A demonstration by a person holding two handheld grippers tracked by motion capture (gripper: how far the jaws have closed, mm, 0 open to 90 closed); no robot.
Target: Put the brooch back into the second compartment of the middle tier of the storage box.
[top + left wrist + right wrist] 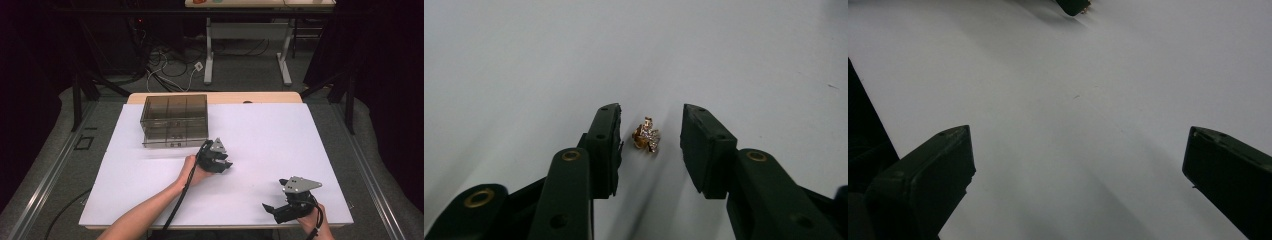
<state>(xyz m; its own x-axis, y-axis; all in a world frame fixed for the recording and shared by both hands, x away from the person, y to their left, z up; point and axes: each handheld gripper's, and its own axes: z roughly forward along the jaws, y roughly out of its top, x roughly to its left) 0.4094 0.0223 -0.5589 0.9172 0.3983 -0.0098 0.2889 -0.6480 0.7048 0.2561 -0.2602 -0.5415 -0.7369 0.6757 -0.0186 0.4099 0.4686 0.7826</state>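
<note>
A tiny gold, sparkly trinket (646,137) lies on the white sheet (524,60). My left gripper (651,109) stands low over it, one black jaw on each side; a gap shows between each pad and the trinket, so it is not gripped. In the high view the left gripper (226,165) is near the middle of the sheet, just in front of the box. My right gripper (276,196) rests at the front right, and its jaws (1077,134) are wide apart with only bare sheet between them.
A smoky see-through drawer box (175,120) stands at the back left of the white sheet (280,130). A tip of the left gripper (1073,6) shows at the top of the right gripper view. Beyond the table are a desk frame (247,45) and floor cables.
</note>
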